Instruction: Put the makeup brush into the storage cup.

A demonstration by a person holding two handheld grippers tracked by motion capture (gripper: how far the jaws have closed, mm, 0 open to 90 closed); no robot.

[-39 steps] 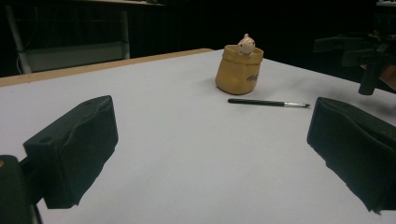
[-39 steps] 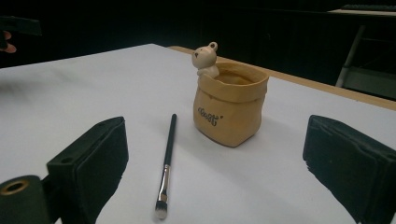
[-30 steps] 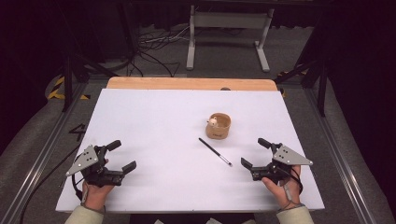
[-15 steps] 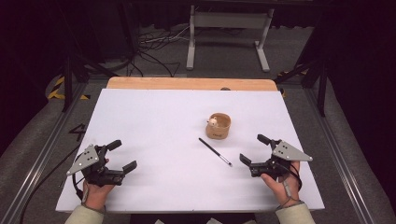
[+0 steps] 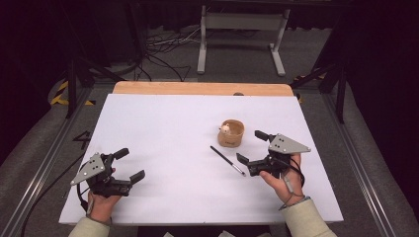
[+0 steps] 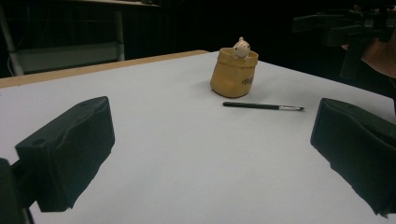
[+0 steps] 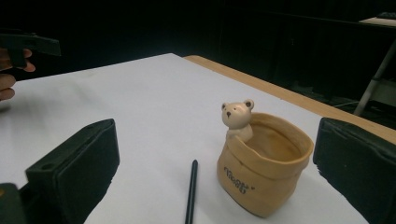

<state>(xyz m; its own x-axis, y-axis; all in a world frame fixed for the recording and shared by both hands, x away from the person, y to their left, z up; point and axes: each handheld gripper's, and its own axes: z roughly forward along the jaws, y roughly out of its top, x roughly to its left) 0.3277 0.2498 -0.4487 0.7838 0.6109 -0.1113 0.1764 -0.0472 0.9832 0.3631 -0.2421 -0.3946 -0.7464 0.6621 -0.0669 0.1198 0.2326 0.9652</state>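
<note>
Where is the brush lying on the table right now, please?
In the high view the brush lies flat on the white table, right of centre, just in front of the bear pot and left of the right gripper.

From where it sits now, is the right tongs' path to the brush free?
Probably yes. The right tongs are open, and the brush lies flat on bare table just off their tips. The bear cup stands beyond the brush, apart from it, so it shouldn't interfere.

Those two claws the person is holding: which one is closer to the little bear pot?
The right claw. It sits just beside the bear pot and the thin black brush, while the left claw rests far off near the table's front-left corner.
</note>
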